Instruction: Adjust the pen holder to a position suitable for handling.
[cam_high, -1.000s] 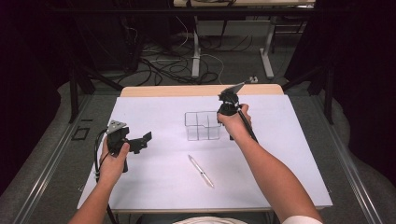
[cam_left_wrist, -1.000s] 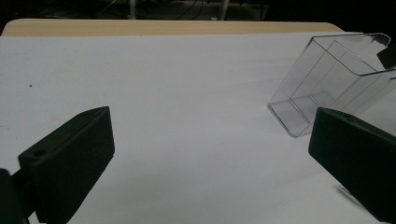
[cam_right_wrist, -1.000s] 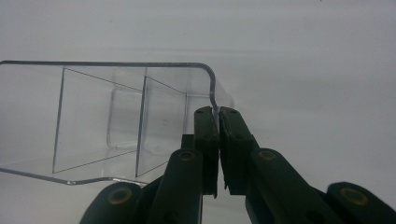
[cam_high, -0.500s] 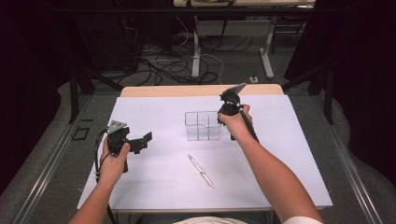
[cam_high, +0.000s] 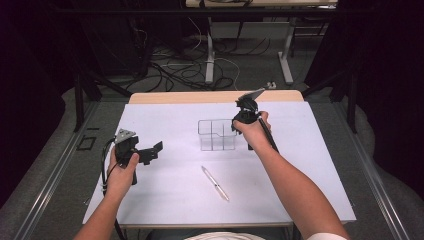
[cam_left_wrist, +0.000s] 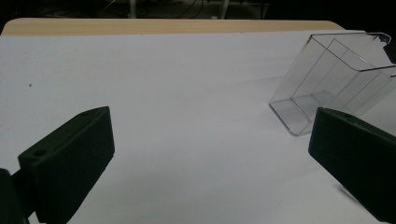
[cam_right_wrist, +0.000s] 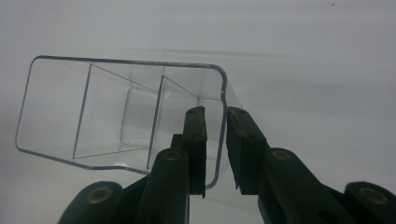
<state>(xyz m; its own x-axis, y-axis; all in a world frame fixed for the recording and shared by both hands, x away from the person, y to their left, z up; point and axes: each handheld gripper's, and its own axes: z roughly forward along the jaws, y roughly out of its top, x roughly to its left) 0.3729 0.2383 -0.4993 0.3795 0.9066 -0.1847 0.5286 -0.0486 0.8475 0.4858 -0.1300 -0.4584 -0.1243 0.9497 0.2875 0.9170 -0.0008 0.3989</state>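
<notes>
The clear plastic box (cam_high: 216, 135) stands near the centre of the high view on the white tabletop (cam_high: 170, 120), divided into compartments. Its walls are hard to trace against the white surface, and how many compartments it has cannot be settled. In the left gripper view its right part is cut off by the frame edge and by the near jaw.

The right tongs (cam_right_wrist: 215, 135) sit at the box's right-hand wall, one jaw inside and one outside. The jaws have just been opening. A narrow gap shows on either side of the wall, so the pads do not press on it. In the high view the hand hides the tips of the right tongs.

The left tongs (cam_high: 156, 148) hover at the left of the high view, well apart from the box, jaws spread wide with nothing between them.

A pen (cam_high: 215, 183) lies on the tabletop, below the box in the frame and clear of both tongs.
</notes>
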